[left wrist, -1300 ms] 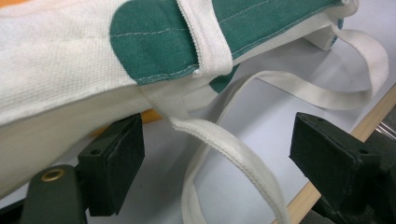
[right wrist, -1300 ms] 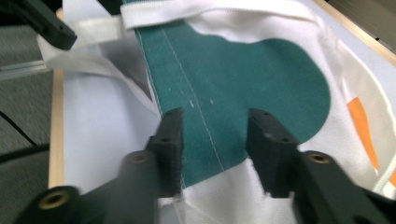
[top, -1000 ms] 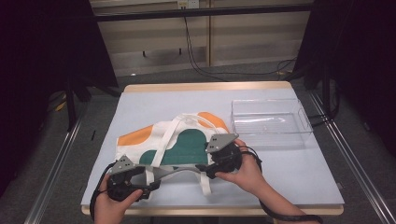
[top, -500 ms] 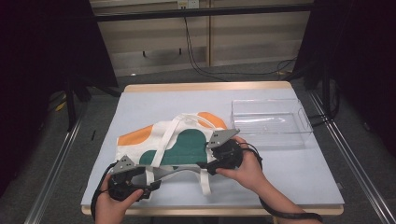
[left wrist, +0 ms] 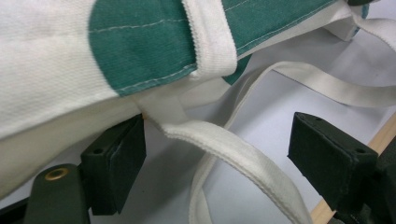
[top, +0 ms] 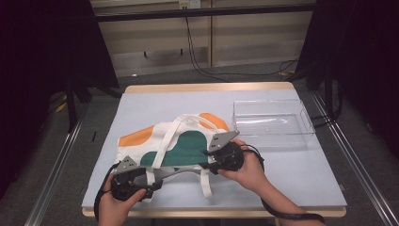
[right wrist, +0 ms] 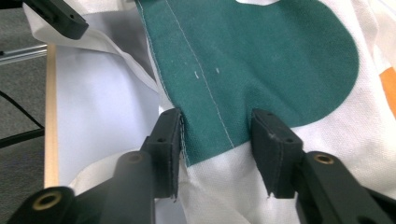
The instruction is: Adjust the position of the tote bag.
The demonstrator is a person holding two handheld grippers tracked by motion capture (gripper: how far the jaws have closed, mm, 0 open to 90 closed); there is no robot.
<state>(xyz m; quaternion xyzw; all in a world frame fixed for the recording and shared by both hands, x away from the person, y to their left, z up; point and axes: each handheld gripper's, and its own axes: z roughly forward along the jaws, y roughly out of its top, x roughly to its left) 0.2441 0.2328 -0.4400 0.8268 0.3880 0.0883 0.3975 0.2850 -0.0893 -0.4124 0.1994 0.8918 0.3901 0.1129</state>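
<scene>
Both hands low at near table edge. Left gripper [top: 141, 178] jaws spread, white strap [left wrist: 243, 158] lying between them, tote bag [top: 176, 143] just ahead. Right gripper [right wrist: 217, 140] jaws parted, straddling tote's green hem. Clear plastic tray [top: 273, 123] beyond right gripper, empty.

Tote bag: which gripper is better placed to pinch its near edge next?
Right, probably. The right gripper has its open jaws astride the tote bag edge. The left gripper is open wider, with only a strap between its jaws.
</scene>
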